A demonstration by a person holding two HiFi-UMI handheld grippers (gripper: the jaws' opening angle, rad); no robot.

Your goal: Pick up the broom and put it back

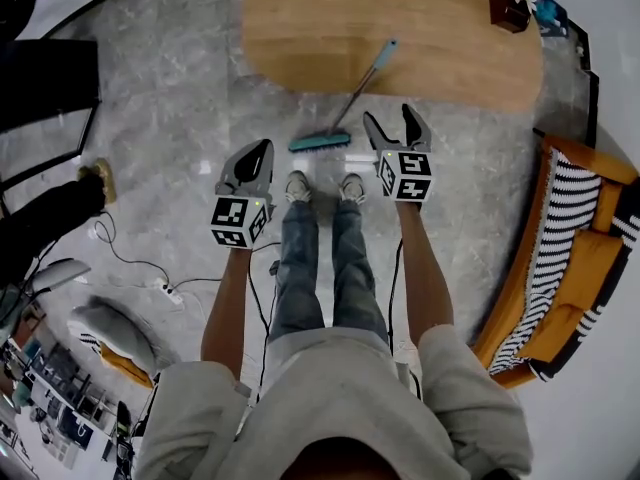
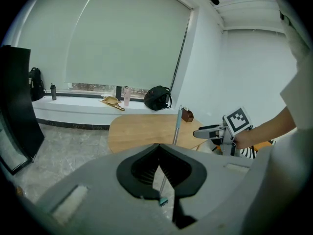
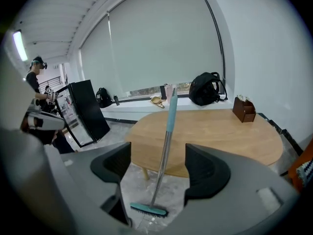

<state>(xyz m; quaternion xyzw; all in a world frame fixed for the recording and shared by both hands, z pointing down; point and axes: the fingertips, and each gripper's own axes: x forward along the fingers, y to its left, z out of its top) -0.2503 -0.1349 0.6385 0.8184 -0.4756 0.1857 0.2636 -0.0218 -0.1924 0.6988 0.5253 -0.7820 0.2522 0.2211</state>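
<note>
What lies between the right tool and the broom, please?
Only bare floor between right tool and broom, shown in the right gripper view.

Head view looks steeply down; both gripper views face forward, sharing the tabletop [image 3: 210, 131] and broom [image 3: 162, 165] at twelve o'clock.

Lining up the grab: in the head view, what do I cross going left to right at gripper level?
left gripper → broom head → right gripper → striped sofa
</note>
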